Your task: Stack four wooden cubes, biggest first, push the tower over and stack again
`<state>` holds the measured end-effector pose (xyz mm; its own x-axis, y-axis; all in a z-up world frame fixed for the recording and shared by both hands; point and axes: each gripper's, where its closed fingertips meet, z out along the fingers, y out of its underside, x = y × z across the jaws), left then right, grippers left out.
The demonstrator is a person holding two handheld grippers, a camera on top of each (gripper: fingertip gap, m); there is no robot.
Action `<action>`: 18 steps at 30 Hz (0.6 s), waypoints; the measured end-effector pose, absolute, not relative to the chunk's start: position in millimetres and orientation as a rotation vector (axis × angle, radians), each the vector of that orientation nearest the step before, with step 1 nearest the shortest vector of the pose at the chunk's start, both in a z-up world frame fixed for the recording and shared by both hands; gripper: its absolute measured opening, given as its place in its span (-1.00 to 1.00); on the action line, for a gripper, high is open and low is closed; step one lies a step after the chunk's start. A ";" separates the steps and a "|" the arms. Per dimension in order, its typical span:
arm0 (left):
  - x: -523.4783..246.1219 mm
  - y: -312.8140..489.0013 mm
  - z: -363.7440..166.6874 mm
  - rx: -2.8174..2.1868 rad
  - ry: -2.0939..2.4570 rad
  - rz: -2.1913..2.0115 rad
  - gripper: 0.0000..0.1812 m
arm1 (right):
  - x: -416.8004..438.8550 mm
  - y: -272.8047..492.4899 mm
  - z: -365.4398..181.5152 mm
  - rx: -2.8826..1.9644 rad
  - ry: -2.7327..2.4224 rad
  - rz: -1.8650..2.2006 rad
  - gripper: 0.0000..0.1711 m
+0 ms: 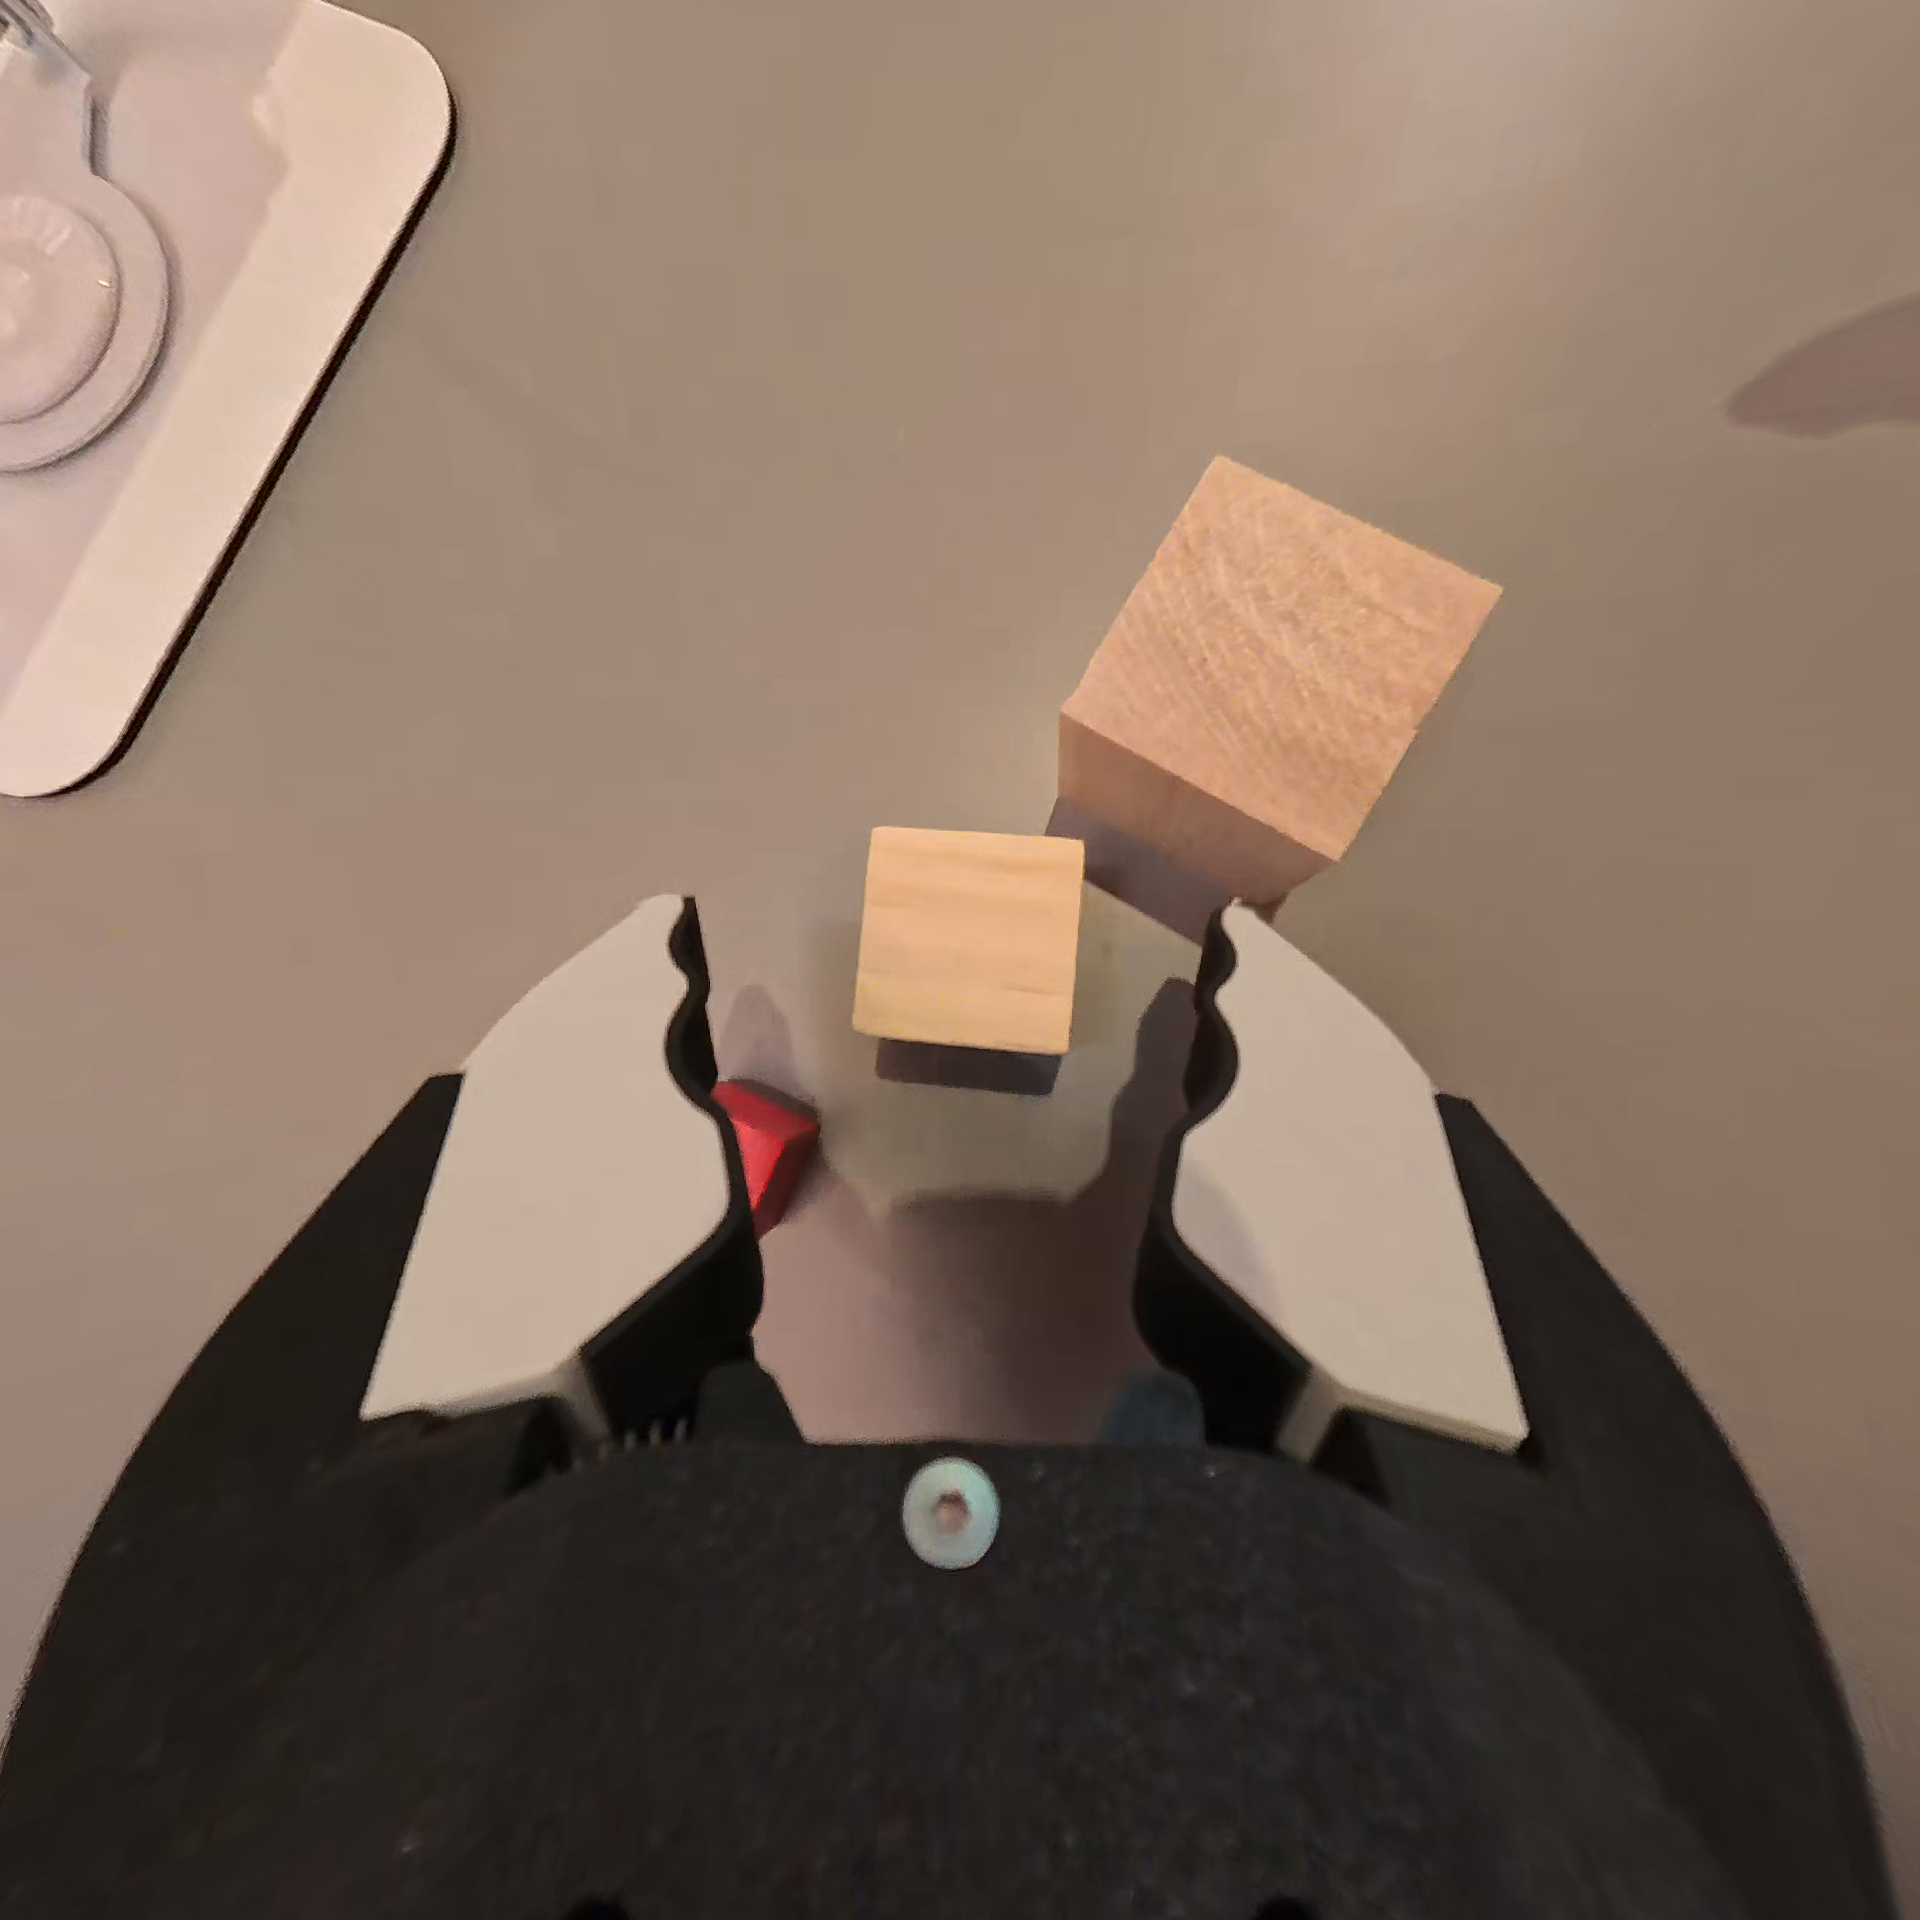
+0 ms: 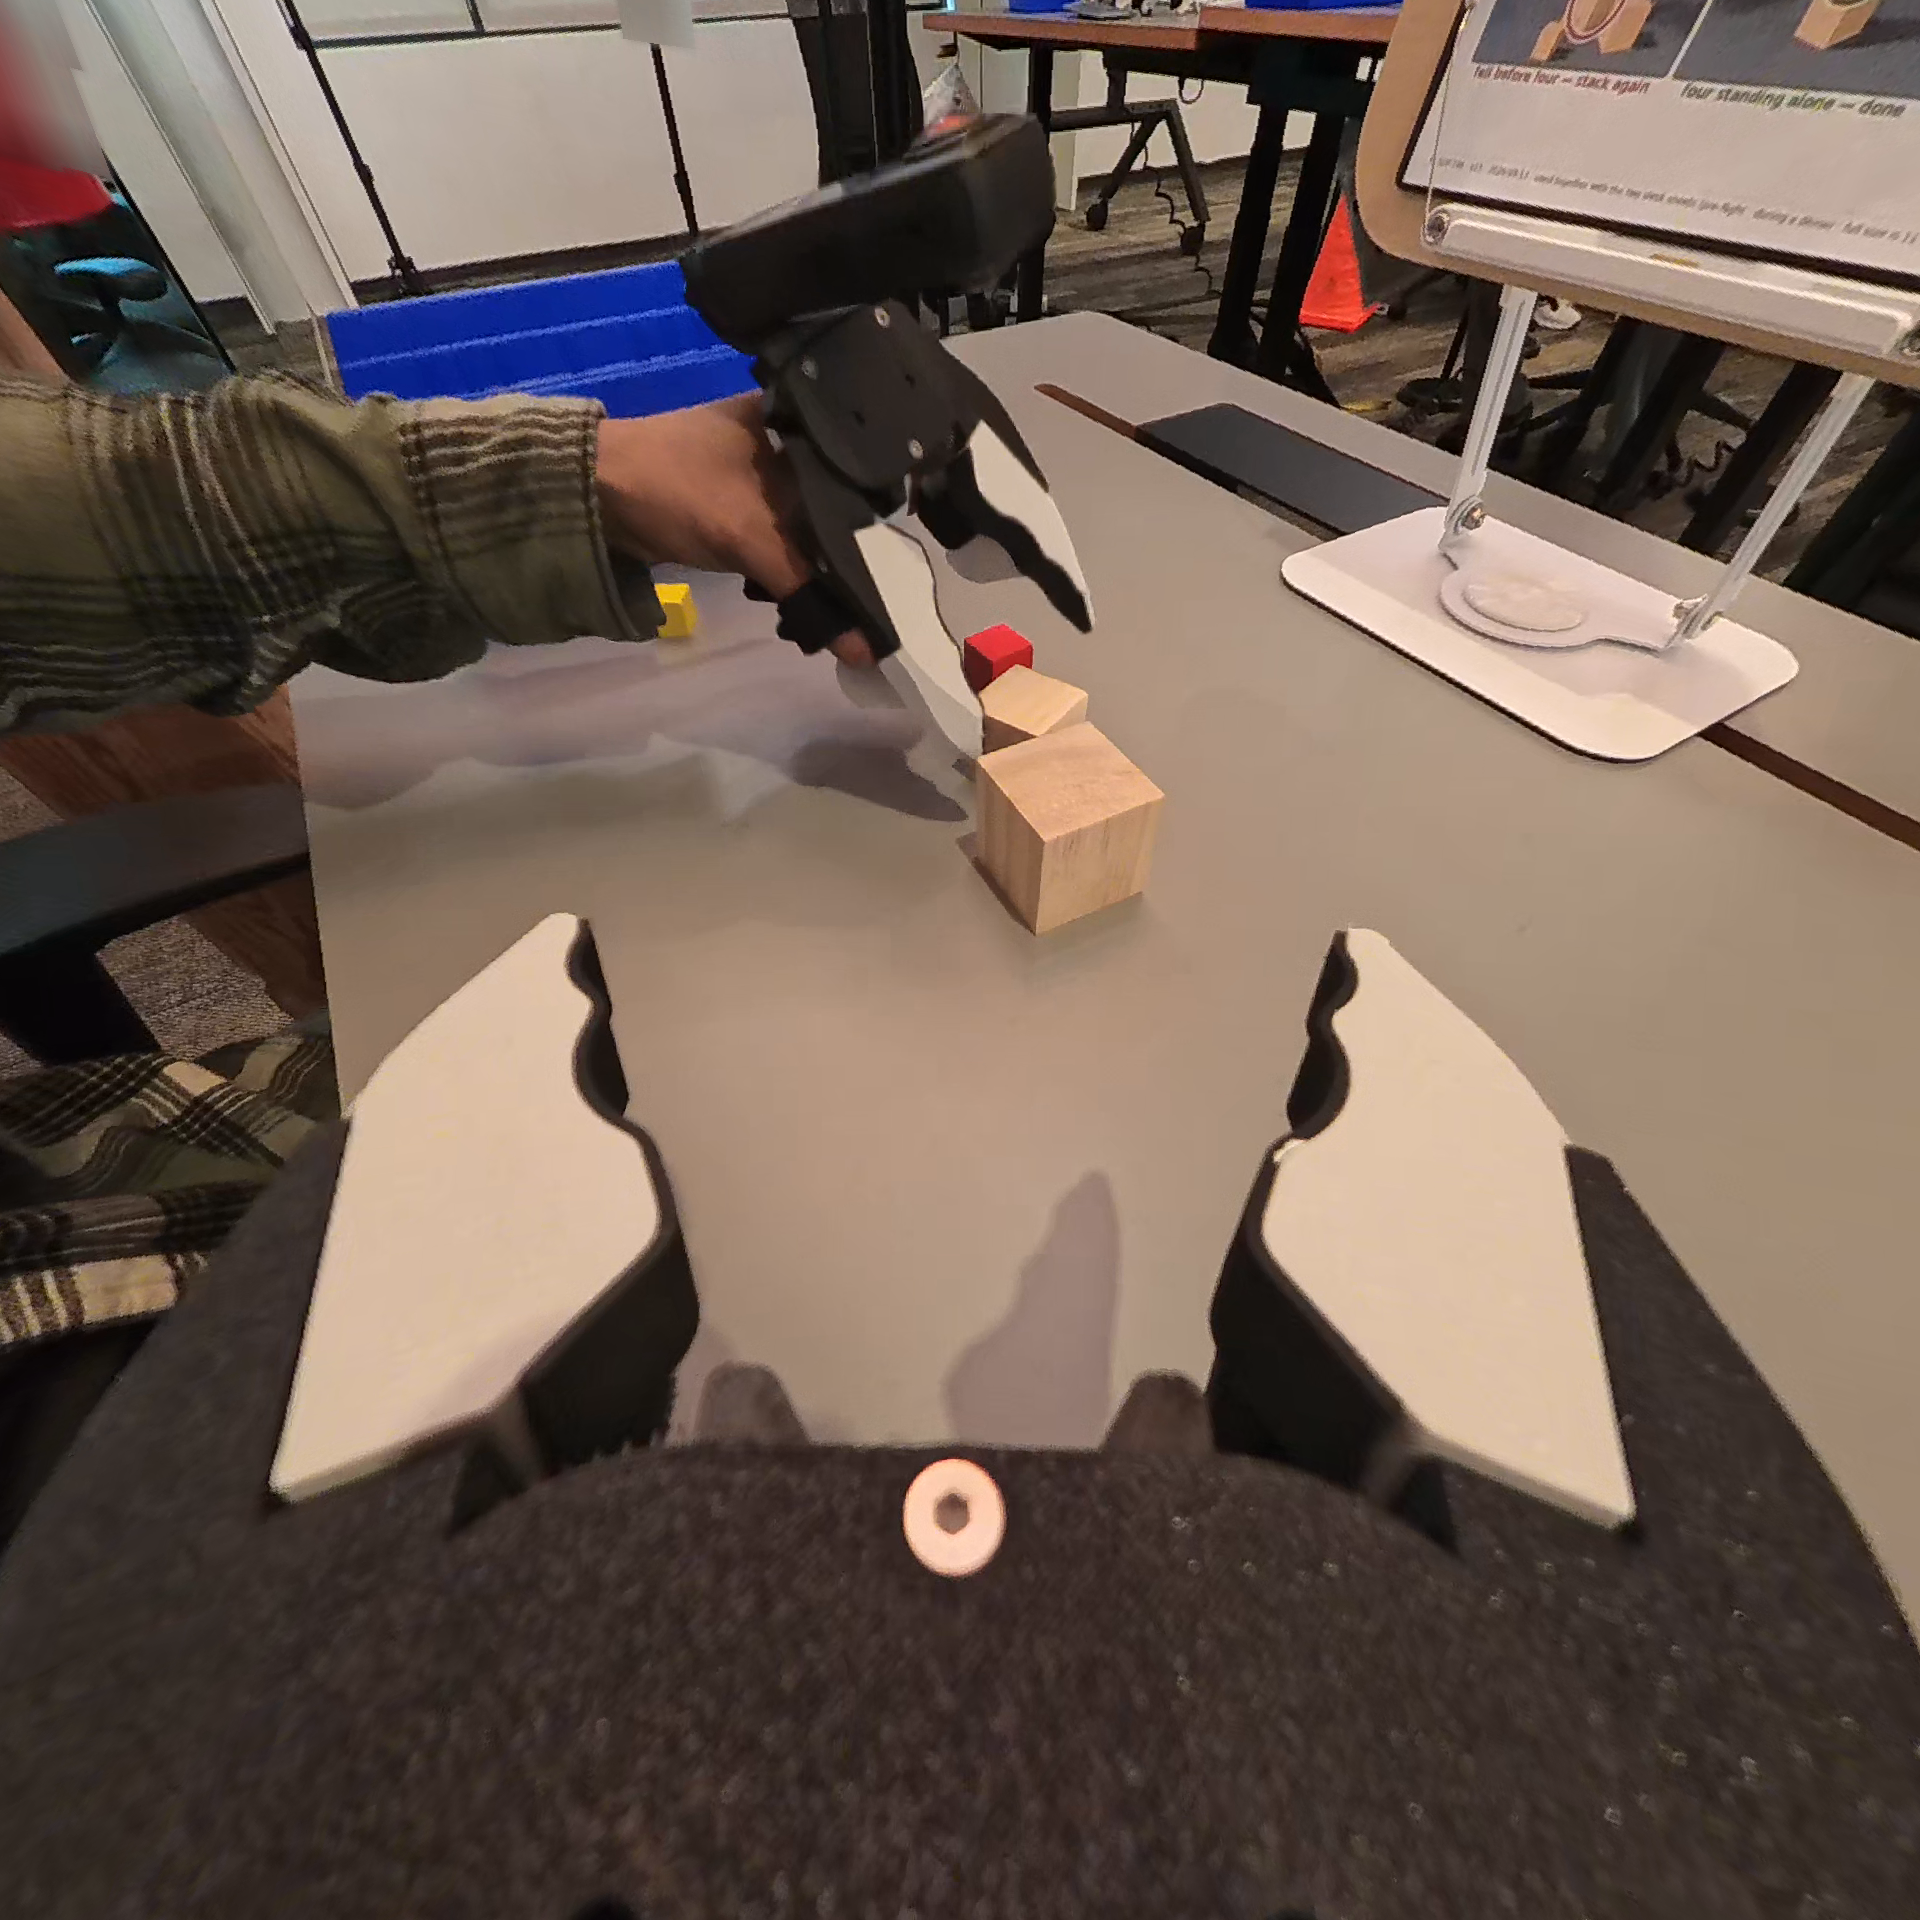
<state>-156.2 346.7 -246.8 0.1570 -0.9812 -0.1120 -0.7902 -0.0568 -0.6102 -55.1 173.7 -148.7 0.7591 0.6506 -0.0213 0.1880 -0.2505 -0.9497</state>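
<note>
A large wooden cube stands on the grey table; it also shows in the right wrist view. A smaller pale wooden cube sits beside it. A small red cube lies by my left gripper's left finger. A small yellow cube lies farther left. My left gripper is open, hovering tilted down over the pale cube, and shows in the right wrist view. My right gripper is open and empty, short of the large cube.
A white stand base sits at the table's far left in the left wrist view; in the right wrist view it holds up a tilted board. A black mat lies behind. A plaid sleeve reaches in from the left. The left tips stand about 4 cm off the large wooden cube. Look for it in the right wrist view too.
</note>
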 end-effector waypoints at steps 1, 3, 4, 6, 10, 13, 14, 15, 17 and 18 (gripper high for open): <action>-156.5 347.1 -248.7 -1.895 1.684 -0.445 -0.02 | -54.6 173.8 -148.9 -1.809 -0.653 0.498 0.46; -157.5 348.0 -251.8 -1.892 1.699 -0.420 -0.03 | -54.4 173.6 -147.6 -1.805 -0.653 0.497 0.46; -158.0 348.3 -253.1 -1.890 1.705 -0.415 -0.04 | -55.1 173.3 -146.5 -1.799 -0.654 0.500 0.46; -157.9 347.9 -254.8 -1.894 1.703 -0.431 -0.08 | -54.7 173.4 -146.3 -1.802 -0.655 0.493 0.46; -159.1 346.8 -258.4 -1.902 1.707 -0.438 -0.14 | -54.9 172.7 -147.4 -1.805 -0.654 0.497 0.46; -159.1 345.4 -260.7 -1.903 1.711 -0.442 -0.15 | -55.3 172.2 -145.7 -1.801 -0.658 0.492 0.46; -158.8 344.8 -261.1 -1.900 1.712 -0.446 -0.15 | -55.5 172.2 -144.9 -1.798 -0.659 0.490 0.46; -158.5 344.6 -261.7 -1.902 1.712 -0.450 -0.16 | -55.4 172.3 -144.7 -1.798 -0.659 0.487 0.46; -158.0 343.8 -263.3 -1.906 1.718 -0.453 -0.17 | -55.2 171.8 -145.2 -1.801 -0.656 0.491 0.46; -157.8 343.6 -264.2 -1.905 1.723 -0.451 -0.17 | -55.2 171.7 -145.6 -1.801 -0.654 0.495 0.46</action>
